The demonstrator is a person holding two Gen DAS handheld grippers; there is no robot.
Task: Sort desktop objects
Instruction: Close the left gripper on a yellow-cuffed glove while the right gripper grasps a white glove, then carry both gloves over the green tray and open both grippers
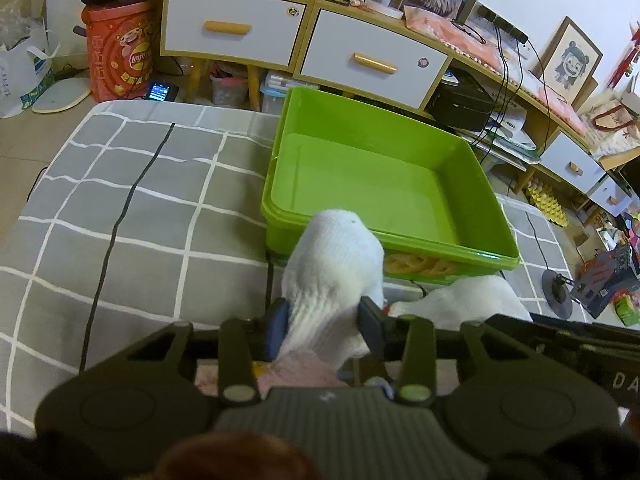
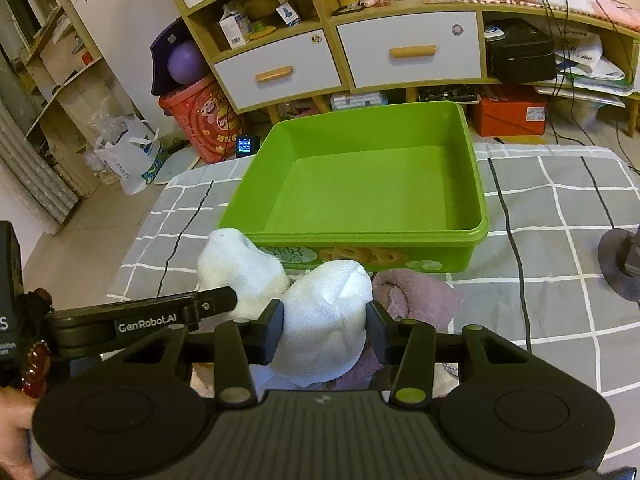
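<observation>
A green plastic bin (image 1: 472,196) (image 2: 476,184) stands empty on the grey checked cloth, just beyond both grippers. My left gripper (image 1: 323,320) is shut on a white sock (image 1: 334,264), which sticks up in front of the bin's near wall. My right gripper (image 2: 325,326) is shut on a second white sock (image 2: 328,308). In the right wrist view the left gripper's sock (image 2: 238,264) shows to the left of it. In the left wrist view the right gripper's sock (image 1: 468,300) shows at the right. A pink fluffy cloth (image 2: 416,296) lies under the socks.
A grey checked cloth (image 1: 140,208) (image 2: 560,208) covers the table. A black cable (image 1: 120,216) runs across it on the left. A black round stand base (image 2: 620,264) sits at the right. A cabinet with white drawers (image 2: 408,52) stands behind the table.
</observation>
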